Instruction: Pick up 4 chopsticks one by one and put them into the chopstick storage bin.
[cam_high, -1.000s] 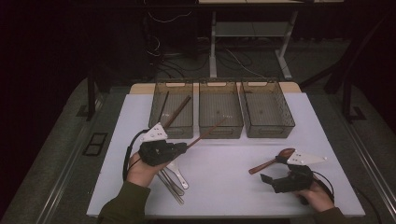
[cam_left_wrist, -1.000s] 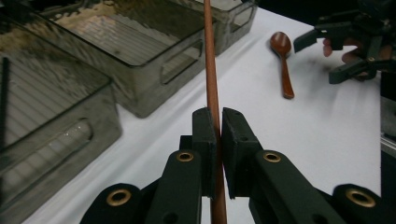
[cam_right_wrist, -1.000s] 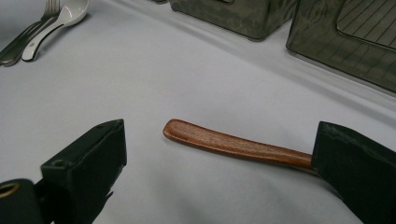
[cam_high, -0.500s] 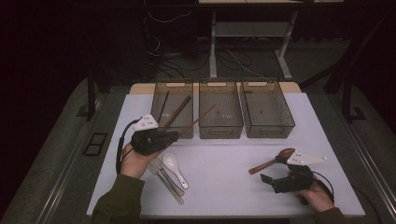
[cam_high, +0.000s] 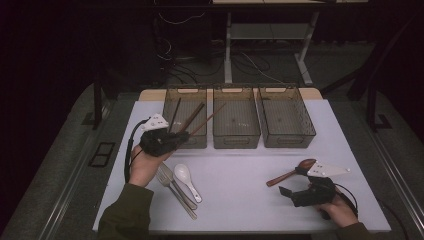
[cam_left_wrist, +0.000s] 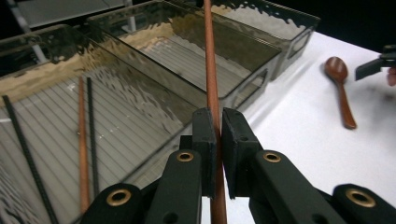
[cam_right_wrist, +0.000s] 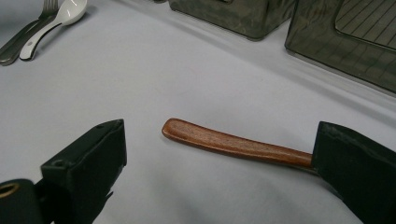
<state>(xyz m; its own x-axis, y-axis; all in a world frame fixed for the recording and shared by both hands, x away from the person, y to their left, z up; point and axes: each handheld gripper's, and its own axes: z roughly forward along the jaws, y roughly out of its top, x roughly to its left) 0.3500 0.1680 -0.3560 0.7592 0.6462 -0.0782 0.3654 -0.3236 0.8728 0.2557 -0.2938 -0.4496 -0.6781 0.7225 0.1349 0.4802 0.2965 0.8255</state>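
Observation:
My left gripper (cam_high: 181, 136) is shut on a brown wooden chopstick (cam_high: 207, 121), just in front of the left bin (cam_high: 185, 90). In the left gripper view the chopstick (cam_left_wrist: 209, 70) runs up between the closed jaws (cam_left_wrist: 218, 135) and slants over the bins. The left bin (cam_left_wrist: 56, 46) holds a brown chopstick (cam_left_wrist: 82, 135) and dark ones. My right gripper (cam_high: 288, 192) rests open at the table's front right. A wooden spoon (cam_high: 287, 175) lies beside it. Its handle (cam_right_wrist: 233, 143) lies on the table between the wide-open jaws (cam_right_wrist: 219, 134), untouched.
The middle bin (cam_high: 236, 90) and the right bin (cam_high: 285, 90) stand in a row with the left one at the back. A fork (cam_high: 172, 189) and a white spoon (cam_high: 187, 178) lie by the left hand. The white table (cam_high: 240, 170) spreads between the two hands.
My left gripper has carried the chopstick away from the cutlery, up and back toward the left bin. The right gripper has stayed in place.

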